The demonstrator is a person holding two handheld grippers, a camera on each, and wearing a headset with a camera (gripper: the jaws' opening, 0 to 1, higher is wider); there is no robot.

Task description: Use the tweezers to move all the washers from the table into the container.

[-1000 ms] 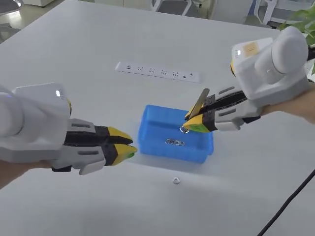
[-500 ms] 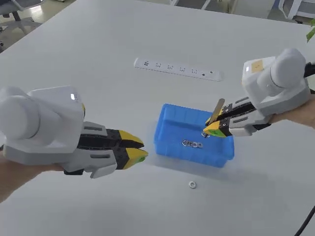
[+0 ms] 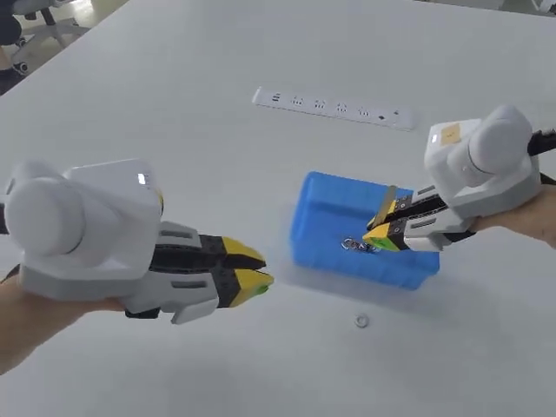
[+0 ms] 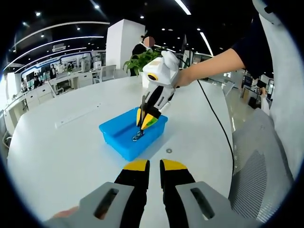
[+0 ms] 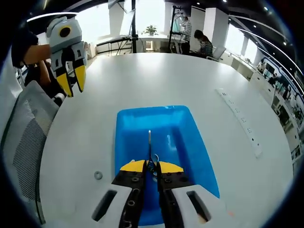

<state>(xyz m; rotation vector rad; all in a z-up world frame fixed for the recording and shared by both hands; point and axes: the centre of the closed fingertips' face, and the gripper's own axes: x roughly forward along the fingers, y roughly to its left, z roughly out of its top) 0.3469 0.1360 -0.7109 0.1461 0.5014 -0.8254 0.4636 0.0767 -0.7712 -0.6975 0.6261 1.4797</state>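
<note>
The left claw (image 3: 257,271) is nearest, low at about 8 o'clock from the container (image 3: 330,208). Its jaws are drawn narrow, with barely a sliver between them and nothing held. In the left gripper view the same thin gap shows between its yellow tips.

One loose washer (image 3: 362,321) lies on the bare counter (image 3: 174,104), just off the container's near wall at roughly 6 o'clock.

Beyond it the blue container holds a small cluster of washers (image 3: 358,246) on its floor. The right claw (image 3: 376,235) reaches in from 3 o'clock, clamped tight on the tweezers (image 3: 387,205). Their back end sticks up above the jaws and their tips point down among the cluster. Whether the tips hold a washer cannot be told. In the right gripper view the tweezers (image 5: 149,142) run straight ahead over the blue floor.

Farthest off, at 12 o'clock from the container and well apart from it, a white power strip (image 3: 334,108) lies flat.
</note>
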